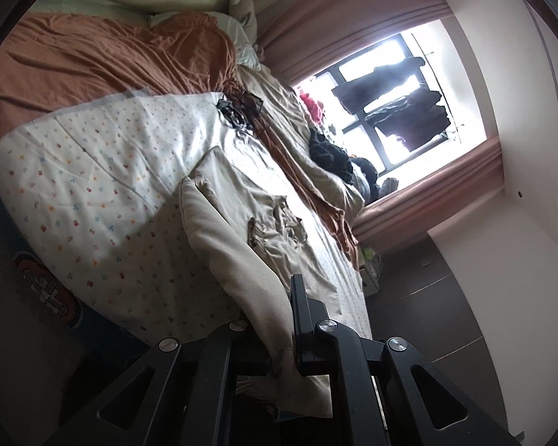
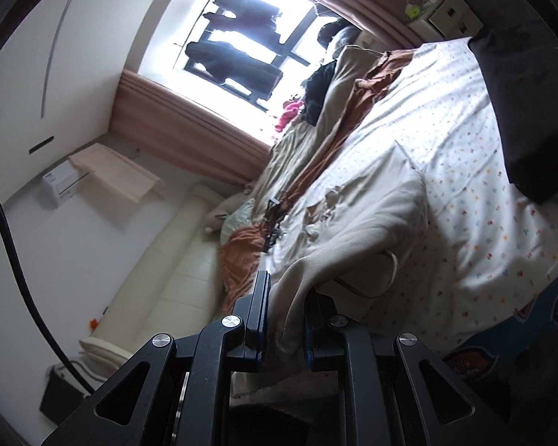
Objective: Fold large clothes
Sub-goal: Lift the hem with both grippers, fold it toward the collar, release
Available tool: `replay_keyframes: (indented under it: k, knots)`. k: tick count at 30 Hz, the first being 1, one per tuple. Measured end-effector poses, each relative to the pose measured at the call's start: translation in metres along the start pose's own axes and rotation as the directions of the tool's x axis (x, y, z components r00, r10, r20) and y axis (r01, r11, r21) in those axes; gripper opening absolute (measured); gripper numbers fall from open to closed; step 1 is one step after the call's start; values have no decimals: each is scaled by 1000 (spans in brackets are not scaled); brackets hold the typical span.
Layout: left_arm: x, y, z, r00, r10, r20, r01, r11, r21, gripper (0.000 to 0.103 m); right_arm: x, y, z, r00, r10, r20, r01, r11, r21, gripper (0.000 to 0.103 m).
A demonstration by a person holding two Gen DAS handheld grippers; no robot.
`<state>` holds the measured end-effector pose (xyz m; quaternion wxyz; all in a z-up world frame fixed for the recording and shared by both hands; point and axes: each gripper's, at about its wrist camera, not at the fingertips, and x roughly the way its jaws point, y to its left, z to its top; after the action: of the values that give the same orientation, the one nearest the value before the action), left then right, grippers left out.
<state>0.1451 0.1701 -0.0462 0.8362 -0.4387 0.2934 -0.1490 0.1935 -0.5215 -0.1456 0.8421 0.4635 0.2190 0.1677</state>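
So that the big beige cloth (image 1: 241,230) can be folded over on the bed (image 1: 93,186), the left claw (image 1: 282,356) and right claw (image 2: 286,338) each pinch one near corner tight.

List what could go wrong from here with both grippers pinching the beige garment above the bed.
1. The left gripper pinches only an edge of the beige garment, so the cloth might slip out.
2. The ruffled middle lies bunched on the floral sheet; folding now may trap creases.
3. The drawstring loop hangs near the right gripper and could snag.
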Motion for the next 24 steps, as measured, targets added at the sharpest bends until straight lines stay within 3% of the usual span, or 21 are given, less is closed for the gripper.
replay_keyframes:
  k: [6,11,24]
  knots:
    - [-14,-15,-1,1000,4,9,-4,1000,6,8,-7,14,6,1000,7,3,-7,1000,-7,16]
    - [-24,-27,7,999,-17,43,17,1000,10,8,-9,34,20,1000,-5,14,6,996,-94,16]
    - [53,-90,95,995,-29,93,23,997,68,8,72,60,117,994,34,104,-22,994,-107,16]
